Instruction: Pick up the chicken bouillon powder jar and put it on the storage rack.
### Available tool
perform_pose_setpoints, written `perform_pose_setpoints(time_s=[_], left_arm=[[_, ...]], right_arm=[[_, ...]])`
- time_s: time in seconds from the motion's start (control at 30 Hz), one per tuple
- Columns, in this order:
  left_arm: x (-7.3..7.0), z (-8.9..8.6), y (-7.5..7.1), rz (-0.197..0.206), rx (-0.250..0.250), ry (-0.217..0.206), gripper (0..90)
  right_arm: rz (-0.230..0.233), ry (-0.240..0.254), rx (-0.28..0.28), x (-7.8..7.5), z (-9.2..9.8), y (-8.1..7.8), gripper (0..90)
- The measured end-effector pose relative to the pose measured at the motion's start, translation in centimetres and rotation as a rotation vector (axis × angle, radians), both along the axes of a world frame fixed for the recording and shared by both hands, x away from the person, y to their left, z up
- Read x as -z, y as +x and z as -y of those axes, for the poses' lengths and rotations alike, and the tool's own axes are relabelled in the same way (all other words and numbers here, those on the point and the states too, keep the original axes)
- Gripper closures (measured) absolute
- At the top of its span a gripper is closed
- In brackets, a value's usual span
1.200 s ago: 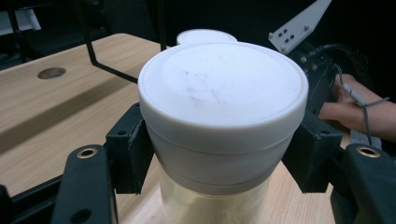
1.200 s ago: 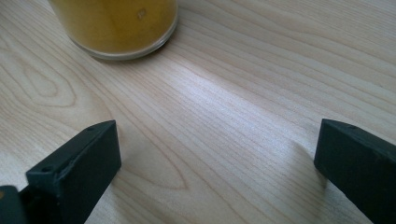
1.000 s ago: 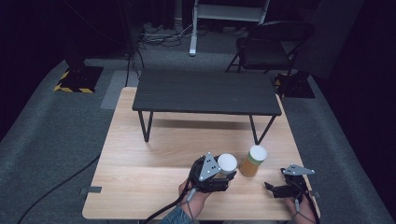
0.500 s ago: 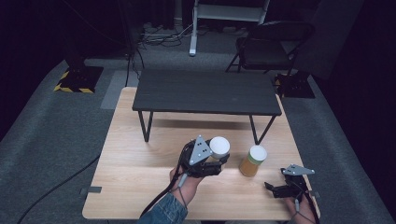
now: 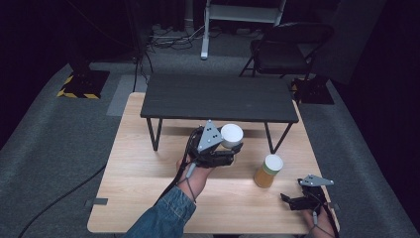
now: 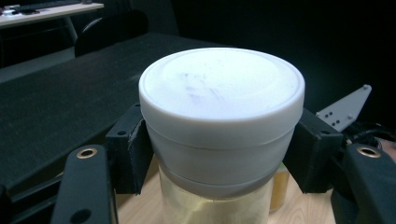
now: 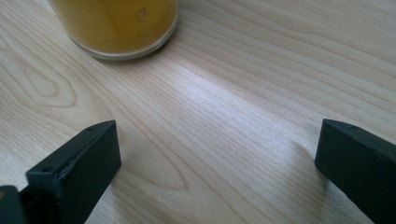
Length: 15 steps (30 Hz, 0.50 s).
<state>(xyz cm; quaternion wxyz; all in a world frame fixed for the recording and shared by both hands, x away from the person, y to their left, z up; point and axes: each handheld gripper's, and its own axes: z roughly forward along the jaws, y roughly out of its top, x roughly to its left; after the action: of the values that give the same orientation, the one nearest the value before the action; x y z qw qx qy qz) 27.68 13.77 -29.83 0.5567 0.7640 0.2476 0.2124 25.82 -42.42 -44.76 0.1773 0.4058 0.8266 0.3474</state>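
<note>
now left hand-held gripper (image 5: pixel 233 148) clamps jar (image 5: pixel 231 135), lifted

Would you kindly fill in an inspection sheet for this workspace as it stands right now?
Surface: light wooden table; a low black shelf stands across its far half.
Job's things: white-lidded jar held off the table; second jar of yellow contents standing on the wood.
Clutter: nothing seen.
Grippers: left gripper shut on the white-lidded jar just below its lid; right gripper open, low over bare wood.
Cables: one trails from each gripper; more on the floor.
Surroundings: grey carpet, folding chair, dark room.
</note>
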Motion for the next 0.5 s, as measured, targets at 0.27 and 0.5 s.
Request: perform_pose_setpoints(time_s=[0.27,0.5], left_arm=[[-1.4,-0.4,1.4,-0.008,0.009,-0.025,33.1],[-2.5,-0.7,2.4,-0.002,-0.008,-0.029,33.1]], right_arm=[[0.000,0.000,0.001,0.0,0.0,0.0,0.2],[0.000,0.000,0.003,0.0,0.0,0.0,0.2]])
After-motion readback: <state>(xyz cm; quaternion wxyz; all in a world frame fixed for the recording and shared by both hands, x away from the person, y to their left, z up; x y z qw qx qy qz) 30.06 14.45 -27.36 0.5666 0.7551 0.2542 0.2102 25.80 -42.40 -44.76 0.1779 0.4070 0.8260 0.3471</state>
